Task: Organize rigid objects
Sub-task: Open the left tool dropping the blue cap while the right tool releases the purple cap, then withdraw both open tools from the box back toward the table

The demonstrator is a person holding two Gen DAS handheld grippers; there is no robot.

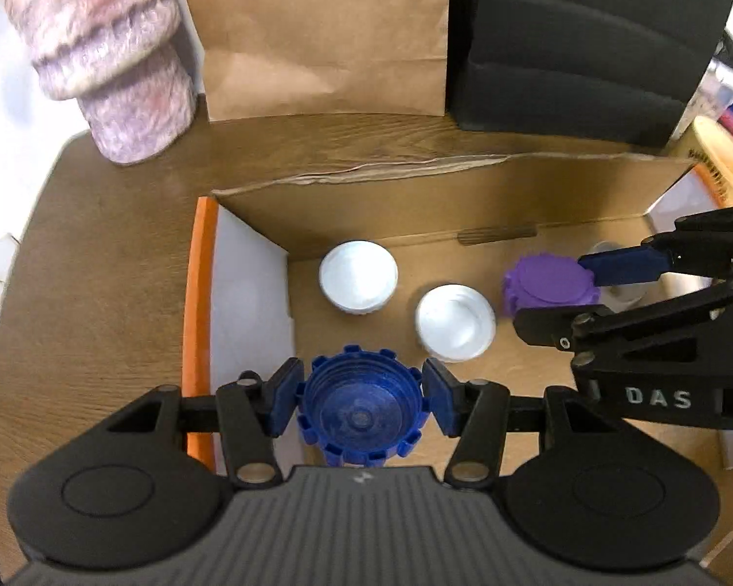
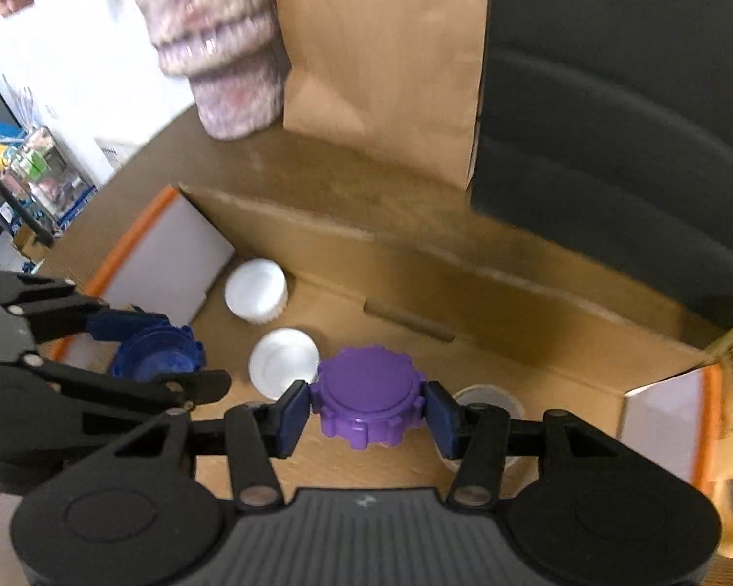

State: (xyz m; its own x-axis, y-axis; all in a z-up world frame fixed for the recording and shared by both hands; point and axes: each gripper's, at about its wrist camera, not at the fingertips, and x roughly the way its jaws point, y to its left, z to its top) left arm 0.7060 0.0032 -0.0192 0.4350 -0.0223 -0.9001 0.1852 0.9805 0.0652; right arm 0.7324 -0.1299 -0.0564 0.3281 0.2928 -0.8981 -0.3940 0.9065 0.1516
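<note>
Pads (image 1: 284, 393) clamp blue cap (image 1: 361, 408); purple cap (image 2: 369, 398) likewise.

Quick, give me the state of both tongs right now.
Left tongs: shut on the blue cap.
Right tongs: shut on the purple cap.

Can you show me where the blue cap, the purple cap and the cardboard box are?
blue cap (image 1: 361, 412), left wrist view, on its hollow inside.
purple cap (image 2: 369, 390), right wrist view, on its flat top.
cardboard box (image 1: 415, 205), left wrist view, on its far wall.
</note>
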